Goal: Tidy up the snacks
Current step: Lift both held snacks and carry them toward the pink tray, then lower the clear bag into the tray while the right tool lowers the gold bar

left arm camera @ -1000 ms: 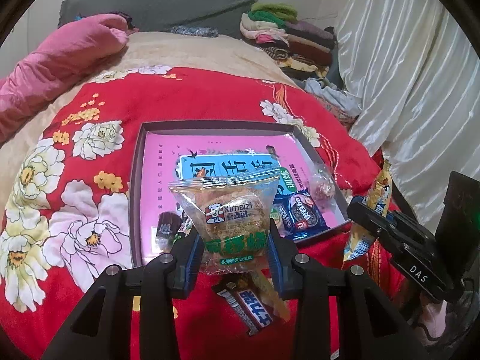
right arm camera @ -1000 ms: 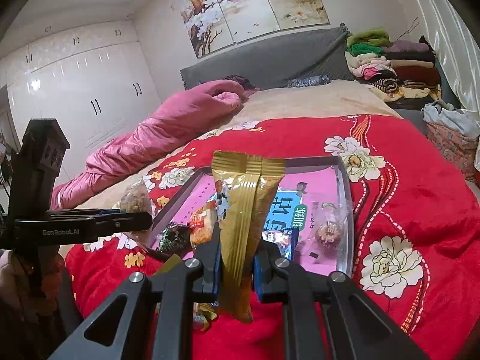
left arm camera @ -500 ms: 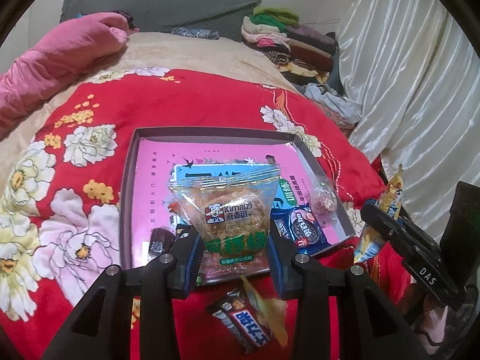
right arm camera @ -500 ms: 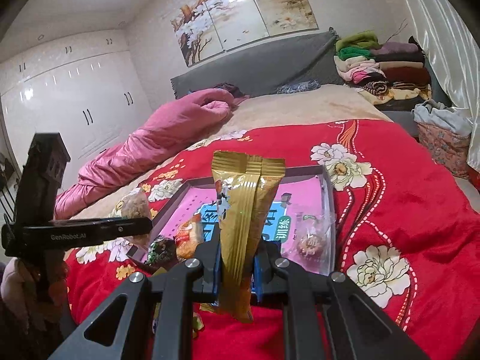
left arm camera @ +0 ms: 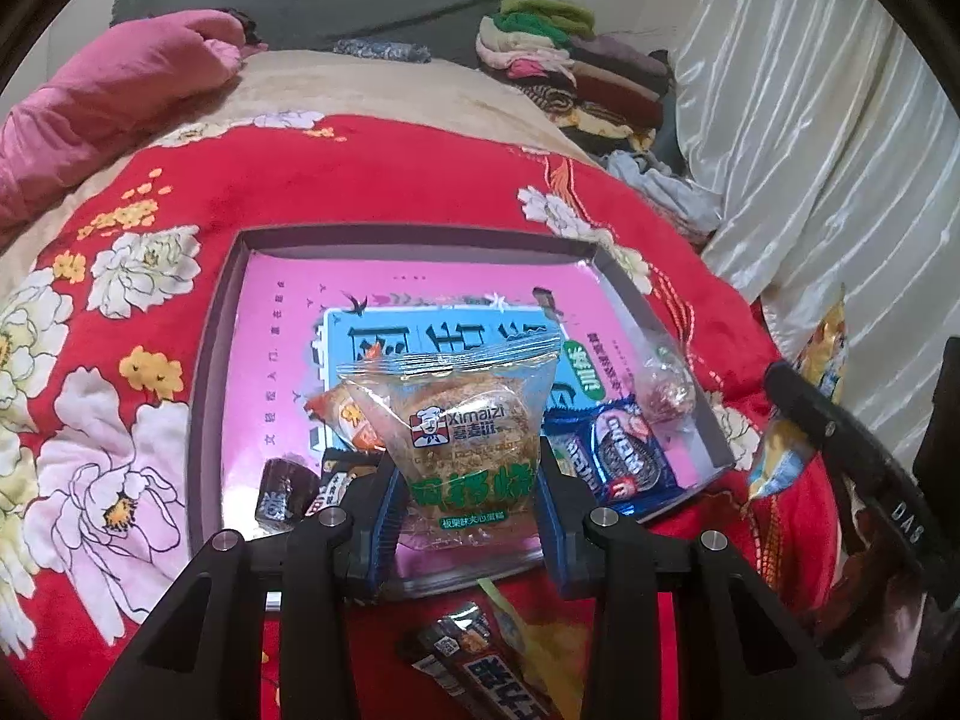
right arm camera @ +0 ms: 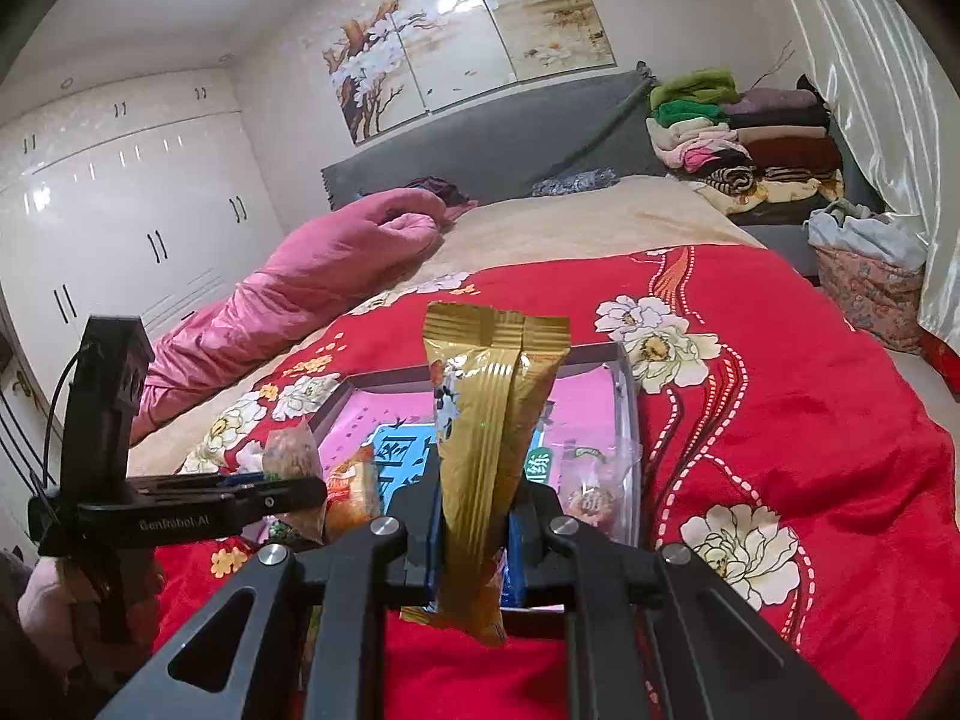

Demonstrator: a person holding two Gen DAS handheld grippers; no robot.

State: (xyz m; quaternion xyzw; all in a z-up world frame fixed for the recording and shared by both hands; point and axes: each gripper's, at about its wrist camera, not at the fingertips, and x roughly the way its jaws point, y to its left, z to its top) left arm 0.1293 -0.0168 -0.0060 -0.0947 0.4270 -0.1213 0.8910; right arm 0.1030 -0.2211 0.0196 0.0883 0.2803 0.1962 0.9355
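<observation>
My left gripper (left arm camera: pixel 465 510) is shut on a clear cake packet with green lettering (left arm camera: pixel 462 438), held upright over the near edge of a shallow tray with a pink printed floor (left arm camera: pixel 288 324). In the tray lie a blue cookie pack (left arm camera: pixel 624 456), an orange packet (left arm camera: pixel 348 414), a dark wrapped sweet (left arm camera: pixel 282 489) and a clear round-wrapped sweet (left arm camera: pixel 669 387). My right gripper (right arm camera: pixel 474 546) is shut on a tall gold snack packet (right arm camera: pixel 489 444), upright before the tray (right arm camera: pixel 624 420). The left gripper (right arm camera: pixel 264 495) shows at the left of the right wrist view.
A dark chocolate bar (left arm camera: pixel 480 672) and a yellow-green wrapper (left arm camera: pixel 534 642) lie on the red floral blanket (left arm camera: pixel 390 180) in front of the tray. A pink quilt (right arm camera: pixel 288 288) lies on the left, folded clothes (right arm camera: pixel 738 132) are stacked at the back right, and white curtains (left arm camera: pixel 810 138) hang at right.
My left gripper has moved forward and down with the cake packet, now over the tray's near edge. The right gripper has hardly moved, still holding the gold packet.
</observation>
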